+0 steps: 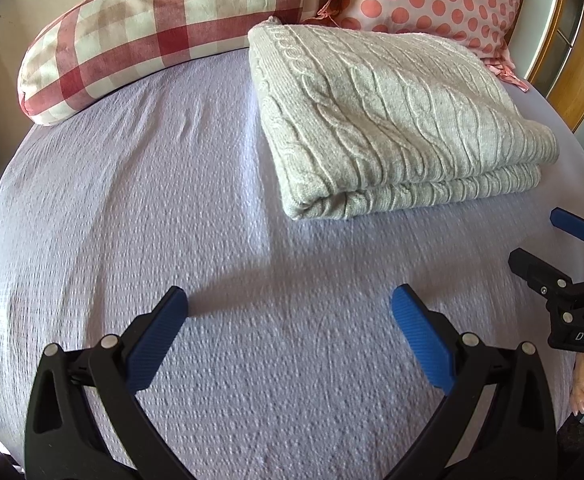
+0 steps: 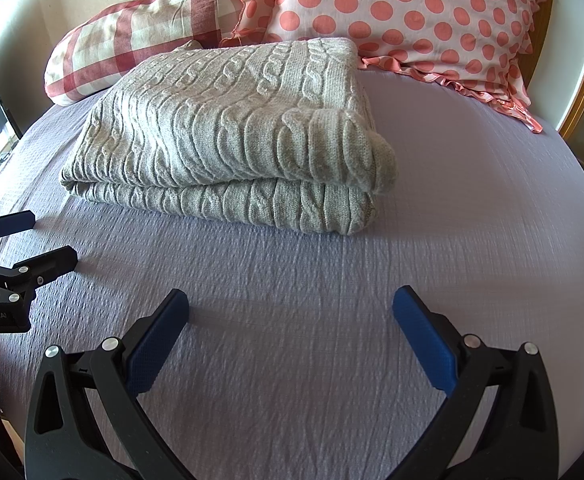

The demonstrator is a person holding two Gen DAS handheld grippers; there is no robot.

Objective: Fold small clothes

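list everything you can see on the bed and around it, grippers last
folded knit garment: one, pale grey cable knit, lying folded on the sheet in front of the pillows
checked pillow: one, red and cream check, at the head of the bed, left side
polka dot pillow: one, white with coral dots and a ruffled edge, at the head of the bed, right side
bed sheet: one, lilac with a puckered texture, covering the bed
wooden frame: one, tan wood, beyond the right edge of the bed
left gripper: one, black with blue pads, open over bare sheet, holding nothing
right gripper: one, black with blue pads, open over bare sheet, holding nothing
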